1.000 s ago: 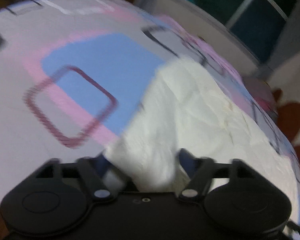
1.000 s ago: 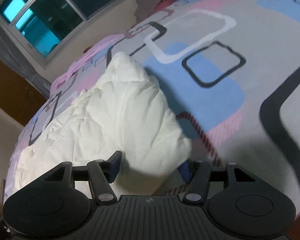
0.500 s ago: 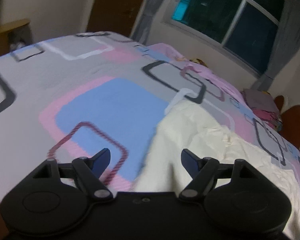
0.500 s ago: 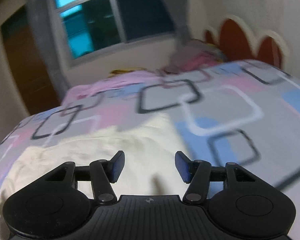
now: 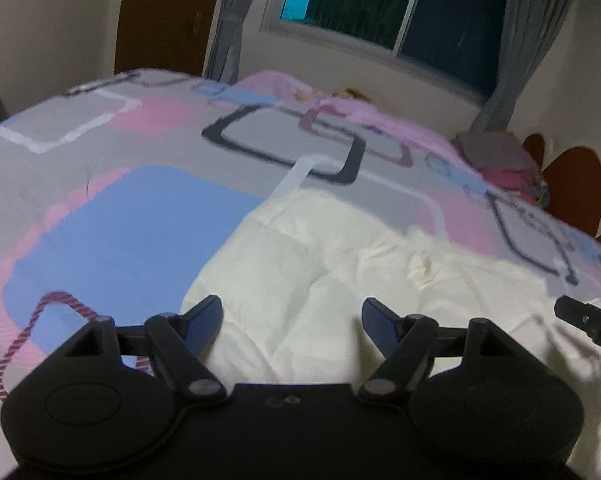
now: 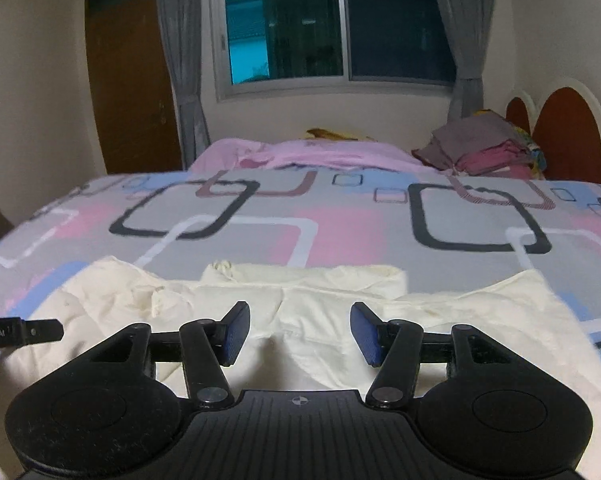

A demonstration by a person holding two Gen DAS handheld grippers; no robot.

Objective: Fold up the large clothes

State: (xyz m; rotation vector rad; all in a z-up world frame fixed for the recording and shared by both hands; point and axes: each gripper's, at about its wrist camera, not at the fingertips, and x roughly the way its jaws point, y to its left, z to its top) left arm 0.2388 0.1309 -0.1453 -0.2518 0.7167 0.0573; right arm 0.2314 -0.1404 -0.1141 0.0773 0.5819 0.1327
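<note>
Cream garment (image 6: 300,320) spread across the near edge of the patterned bed cover (image 6: 340,236) — lying low and wide, partly folded at best. Judged to be early-to-middle in the job: upper part seems turned over on itself into a long band along the far side, with a bunched bit of fabric near the left of that band, yet left and right ends jut out unevenly and creases run through the middle. Not a tidy rectangle by any reading.

Left gripper (image 5: 292,314) hanging above the garment's left portion, jaws standing wide apart, nothing between them, no cloth pinched. Right gripper (image 6: 299,334) poised over the middle of the garment, jaws moderately apart and likewise empty — only fabric seen beyond the gap, not gripped.

Probably left to do: taking hold of an edge or corner with each tool, bringing the sides in, smoothing, then halving the bundle. Stack of folded clothes (image 6: 484,148) at the far corner by the headboard (image 6: 568,128) suggests where a finished piece may end up, though not certain.
</note>
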